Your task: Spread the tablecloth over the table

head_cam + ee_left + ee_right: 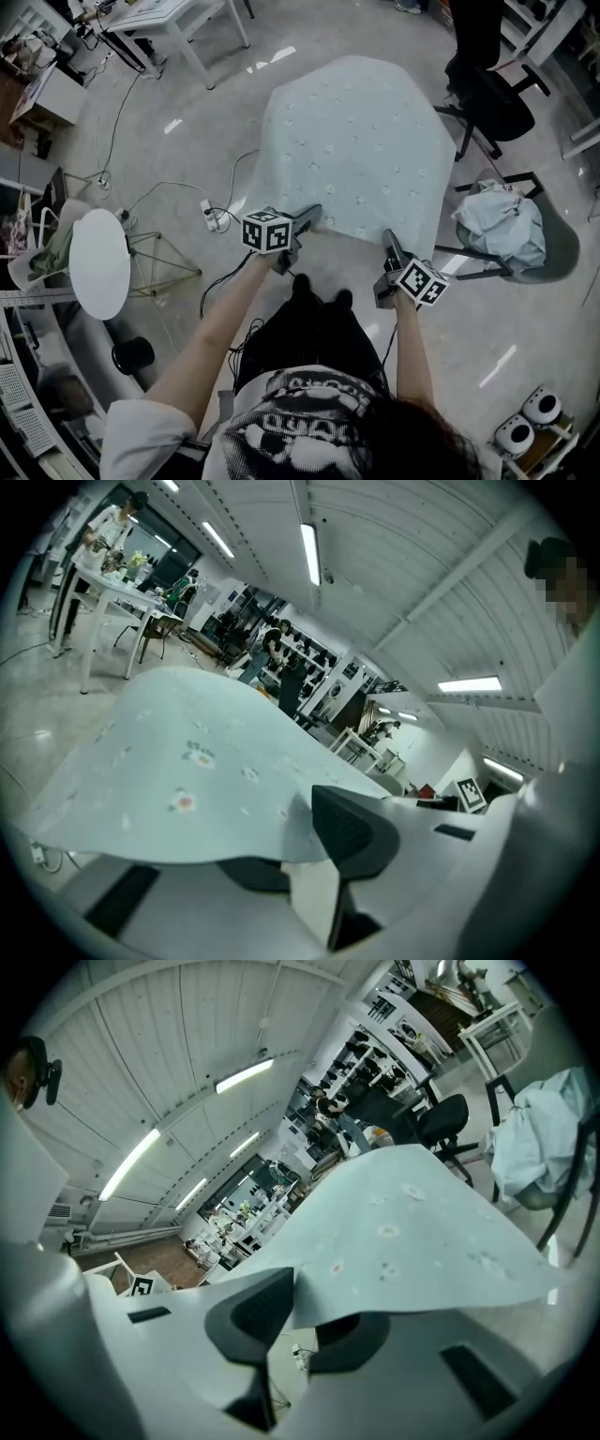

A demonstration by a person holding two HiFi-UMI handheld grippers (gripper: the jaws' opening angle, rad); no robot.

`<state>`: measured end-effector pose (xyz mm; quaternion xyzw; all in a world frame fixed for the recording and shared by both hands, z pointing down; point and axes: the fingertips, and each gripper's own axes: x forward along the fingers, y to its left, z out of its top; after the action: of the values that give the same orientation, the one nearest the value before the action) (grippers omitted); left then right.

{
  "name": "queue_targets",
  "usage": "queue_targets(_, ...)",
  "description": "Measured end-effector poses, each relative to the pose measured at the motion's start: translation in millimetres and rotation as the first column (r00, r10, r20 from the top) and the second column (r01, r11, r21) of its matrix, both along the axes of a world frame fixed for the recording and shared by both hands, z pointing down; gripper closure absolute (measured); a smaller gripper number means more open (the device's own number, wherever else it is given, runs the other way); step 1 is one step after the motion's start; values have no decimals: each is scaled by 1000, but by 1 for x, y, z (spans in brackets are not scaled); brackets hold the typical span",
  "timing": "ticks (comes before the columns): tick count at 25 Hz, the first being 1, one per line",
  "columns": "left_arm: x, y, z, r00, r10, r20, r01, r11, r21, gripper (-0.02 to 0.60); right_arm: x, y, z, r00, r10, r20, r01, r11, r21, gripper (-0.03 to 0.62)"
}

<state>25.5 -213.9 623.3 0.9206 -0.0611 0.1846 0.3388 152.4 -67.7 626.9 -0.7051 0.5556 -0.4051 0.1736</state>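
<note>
The pale blue tablecloth (356, 141) with small flower prints lies spread out ahead of me and hides the table beneath it. My left gripper (307, 217) is shut on the cloth's near left corner. My right gripper (387, 242) is shut on its near right corner. In the left gripper view the tablecloth (187, 761) runs away from the left gripper (300, 855), its edge pinched between the dark jaws. The right gripper view shows the same: the tablecloth (403, 1232) leaves the right gripper (300, 1321), with the hem clamped.
A black office chair (492, 103) stands at the cloth's far right, with a person in black beside it. A chair holding a crumpled pale cloth (502, 220) is on the right. A round white stool (98, 262), floor cables (169, 187) and a power strip (211, 217) lie left.
</note>
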Motion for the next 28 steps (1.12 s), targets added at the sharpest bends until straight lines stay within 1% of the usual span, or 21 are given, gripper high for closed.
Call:
queue_targets(3,-4,4,20,998,14,62,-15,1000,20,511,-5,3,22,1000,0,28,1,999,-38,553)
queue_targets(6,-8,6,43,991,18,131,-23,999,43,522,-12,2,43,998,5,55,-1,997,-76,569)
queue_targets(8,-11,6,57,987,1,160,-6,1000,25,526,-16,3,60,995,20,96,-11,996,-93,572)
queue_targets(10,-14,7,66,986,-22,165,25,1000,-16,526,-18,7,74,989,38,141,-24,995,-101,572)
queue_targets(12,-15,8,73,986,-36,161,44,998,-46,526,-17,9,83,985,47,167,-30,994,-103,572)
queue_targets(17,-16,9,95,978,-67,199,82,994,-68,526,-16,9,98,977,62,205,-41,994,-102,569)
queue_targets(20,-16,9,100,978,-86,190,103,992,-78,522,-15,11,101,973,66,220,-49,996,-81,561)
queue_targets(22,-17,7,100,980,-100,174,115,991,-73,510,-14,10,101,975,62,211,-50,997,-60,545)
queue_targets(24,-20,5,102,977,-125,170,138,988,-69,482,-15,12,101,978,54,203,-44,998,-53,535)
queue_targets(26,-26,8,103,974,-141,179,155,985,-70,443,-19,17,102,979,35,200,-23,998,-64,522)
queue_targets(28,-33,17,103,974,-128,186,143,988,-67,436,-25,24,102,982,1,190,15,997,-81,519)
